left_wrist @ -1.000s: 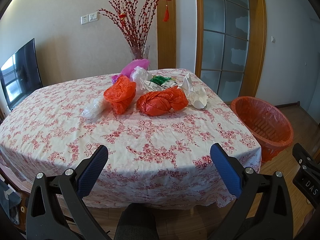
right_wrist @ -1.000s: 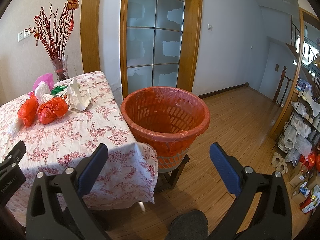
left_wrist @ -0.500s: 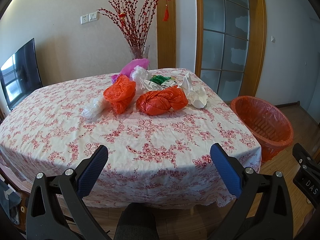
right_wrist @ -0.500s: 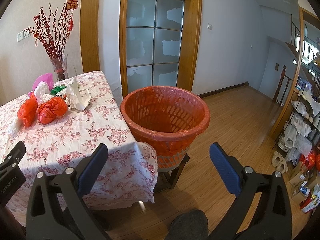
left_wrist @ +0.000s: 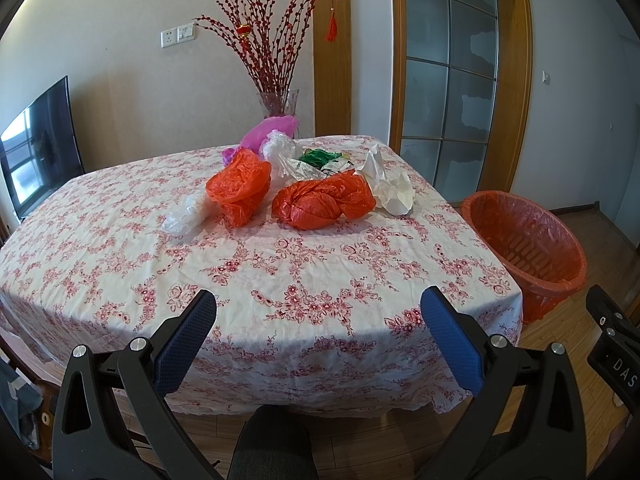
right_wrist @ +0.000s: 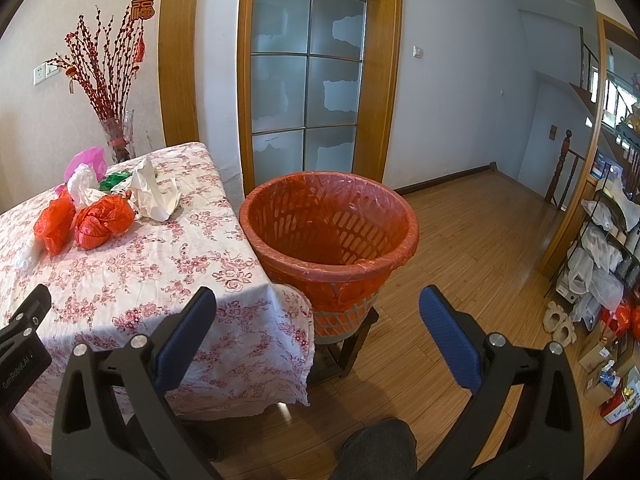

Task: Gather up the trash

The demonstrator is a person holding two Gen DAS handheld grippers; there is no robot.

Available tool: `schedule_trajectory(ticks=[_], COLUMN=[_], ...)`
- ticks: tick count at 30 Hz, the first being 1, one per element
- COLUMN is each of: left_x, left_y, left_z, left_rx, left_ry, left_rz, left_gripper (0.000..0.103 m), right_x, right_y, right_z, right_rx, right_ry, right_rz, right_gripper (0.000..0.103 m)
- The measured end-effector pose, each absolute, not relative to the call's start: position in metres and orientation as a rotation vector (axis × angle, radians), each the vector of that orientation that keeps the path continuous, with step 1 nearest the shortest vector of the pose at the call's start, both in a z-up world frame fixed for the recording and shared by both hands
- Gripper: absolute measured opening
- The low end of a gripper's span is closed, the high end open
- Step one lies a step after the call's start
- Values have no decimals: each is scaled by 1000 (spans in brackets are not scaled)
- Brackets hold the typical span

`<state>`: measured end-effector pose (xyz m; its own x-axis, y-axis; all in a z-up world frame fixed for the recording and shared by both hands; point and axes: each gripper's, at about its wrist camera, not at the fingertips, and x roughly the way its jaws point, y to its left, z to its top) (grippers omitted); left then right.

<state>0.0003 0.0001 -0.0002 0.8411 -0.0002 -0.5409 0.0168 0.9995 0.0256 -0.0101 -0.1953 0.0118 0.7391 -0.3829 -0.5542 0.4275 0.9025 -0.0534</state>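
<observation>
A heap of crumpled plastic bags lies at the far middle of the floral-clothed table (left_wrist: 280,272): two orange bags (left_wrist: 324,204) (left_wrist: 240,188), a clear bag (left_wrist: 186,216), white paper (left_wrist: 390,186), a pink bag (left_wrist: 270,134) and a green one (left_wrist: 320,157). An orange lined trash basket (right_wrist: 328,232) (left_wrist: 528,248) stands on a low stool off the table's right corner. My left gripper (left_wrist: 318,316) hovers open over the table's near edge, holding nothing. My right gripper (right_wrist: 316,320) is open and empty, just short of the basket.
A glass vase (left_wrist: 278,106) of red branches stands behind the heap. A TV (left_wrist: 36,152) is at the left wall. Glass-panel doors (right_wrist: 308,72) are behind the basket. Shelves of clutter (right_wrist: 604,248) line the right. A person's knee (right_wrist: 376,452) shows at the bottom.
</observation>
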Motion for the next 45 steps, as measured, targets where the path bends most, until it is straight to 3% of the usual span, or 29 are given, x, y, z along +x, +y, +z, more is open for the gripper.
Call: schedule_trajectory(ticks=[20,41,45], left_x=[42,197,218], left_y=[48,108,113], left_z=[-13,-5,-15], left_rx=[-52,-132,-146], left_ry=[634,708,760], left_rz=[87,104,76], left_gripper=[101,100,88], right_x=[30,121,143], right_y=[-183,-157,-149], right_z=[-1,-11,-8], right_rx=[100,131,123], right_ry=[608,661,656], right_rz=[-328,-196,-175], right_gripper=[99,99,99])
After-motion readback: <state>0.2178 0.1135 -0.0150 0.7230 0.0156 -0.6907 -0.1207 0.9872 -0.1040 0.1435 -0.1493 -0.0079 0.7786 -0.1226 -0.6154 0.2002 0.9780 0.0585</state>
